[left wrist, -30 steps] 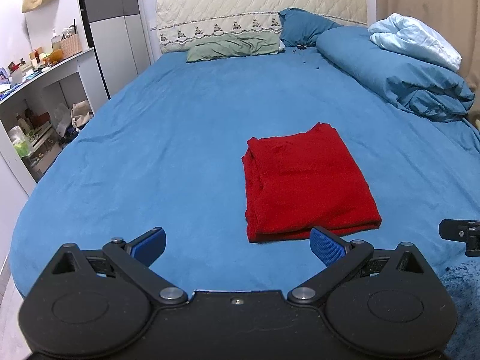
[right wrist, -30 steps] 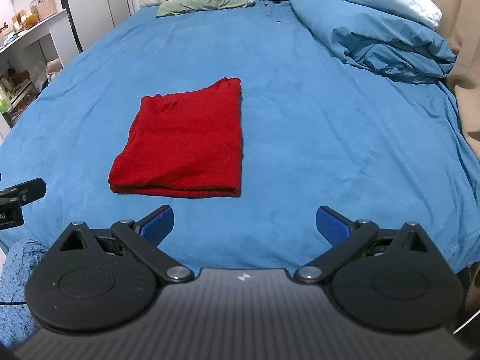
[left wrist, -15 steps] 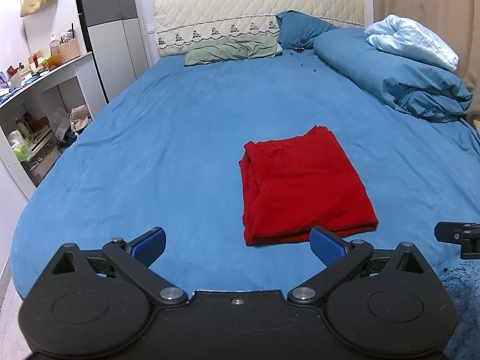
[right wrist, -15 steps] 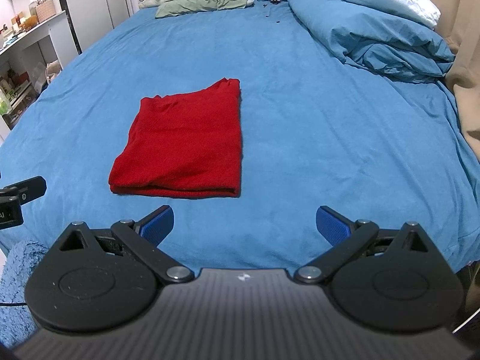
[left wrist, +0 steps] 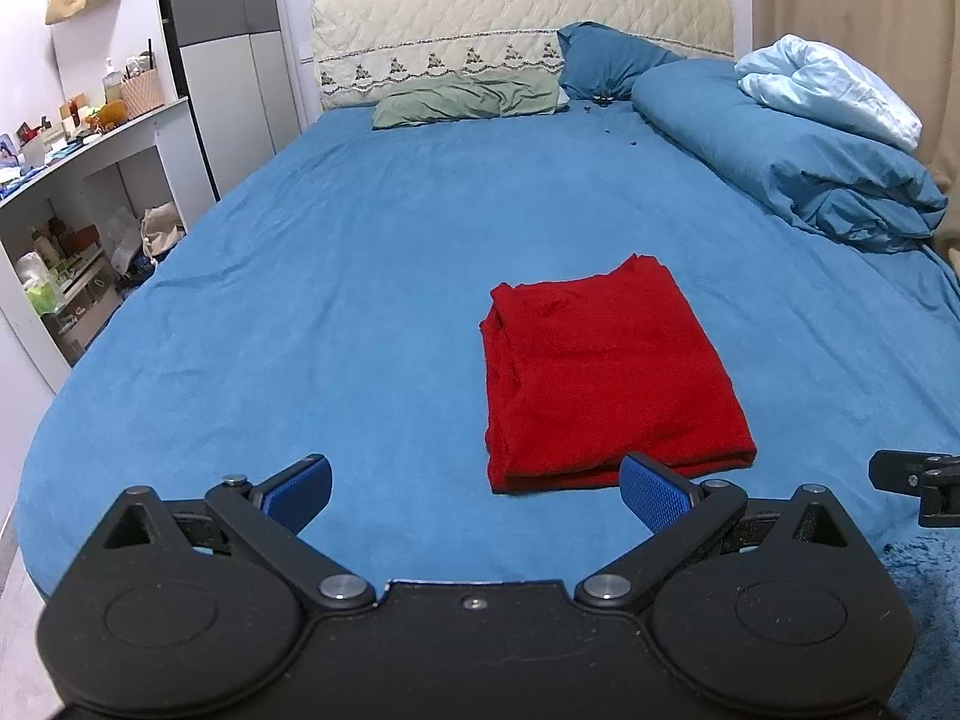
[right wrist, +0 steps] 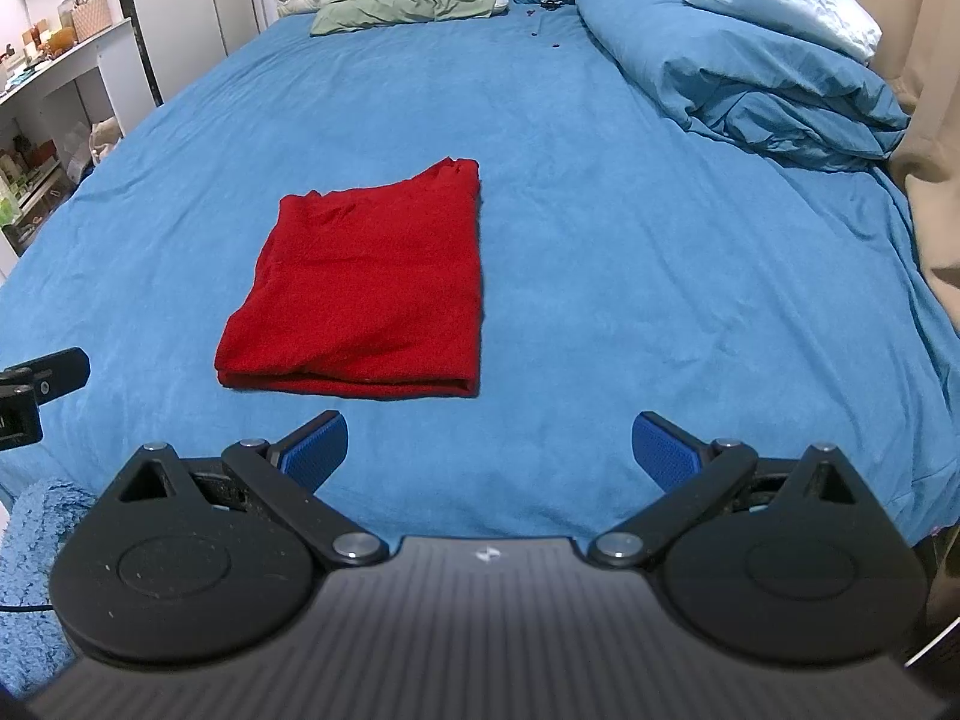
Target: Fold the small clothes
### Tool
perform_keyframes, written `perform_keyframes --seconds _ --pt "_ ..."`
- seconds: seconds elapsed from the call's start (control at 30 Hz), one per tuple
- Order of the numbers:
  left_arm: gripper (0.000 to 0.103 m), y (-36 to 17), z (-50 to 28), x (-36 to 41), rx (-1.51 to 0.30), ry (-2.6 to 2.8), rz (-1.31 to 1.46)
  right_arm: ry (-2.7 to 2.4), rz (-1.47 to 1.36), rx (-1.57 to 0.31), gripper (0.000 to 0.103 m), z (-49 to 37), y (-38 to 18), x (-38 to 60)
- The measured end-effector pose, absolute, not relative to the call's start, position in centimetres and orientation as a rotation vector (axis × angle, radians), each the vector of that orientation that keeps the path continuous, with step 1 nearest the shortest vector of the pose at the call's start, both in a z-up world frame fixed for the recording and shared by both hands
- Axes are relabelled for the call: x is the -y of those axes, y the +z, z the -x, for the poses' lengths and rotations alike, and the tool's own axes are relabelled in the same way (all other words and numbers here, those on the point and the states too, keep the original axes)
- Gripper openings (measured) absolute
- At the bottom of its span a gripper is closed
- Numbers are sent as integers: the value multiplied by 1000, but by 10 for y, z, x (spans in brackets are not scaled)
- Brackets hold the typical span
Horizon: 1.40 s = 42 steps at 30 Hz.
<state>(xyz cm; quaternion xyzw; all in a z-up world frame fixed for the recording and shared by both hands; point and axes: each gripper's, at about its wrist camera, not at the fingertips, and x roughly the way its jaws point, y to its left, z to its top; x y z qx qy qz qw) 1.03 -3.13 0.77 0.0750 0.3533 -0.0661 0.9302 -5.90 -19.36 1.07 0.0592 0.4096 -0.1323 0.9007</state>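
Note:
A red garment (left wrist: 606,378) lies folded into a flat rectangle on the blue bed sheet (left wrist: 360,276). It also shows in the right wrist view (right wrist: 366,300). My left gripper (left wrist: 474,489) is open and empty, held back from the garment's near edge and to its left. My right gripper (right wrist: 489,450) is open and empty, held back from the garment's near edge and to its right. Neither gripper touches the cloth.
A bunched blue duvet (left wrist: 798,162) with a light blue blanket (left wrist: 834,90) lies at the back right. Pillows (left wrist: 468,99) and a headboard (left wrist: 522,30) stand at the far end. A white desk with shelves (left wrist: 78,192) stands left of the bed.
Both views have tilted up and pulled back slightly, so the garment sits a little lower and farther. The garment itself has not moved; both grippers stay open.

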Motion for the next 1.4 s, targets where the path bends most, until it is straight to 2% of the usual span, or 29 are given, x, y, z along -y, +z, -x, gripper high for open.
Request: perform_keyframes --seconds 1.4 --pt "103 11 -6 24 -635 -110 -161 -275 -123 -838 103 55 11 190"
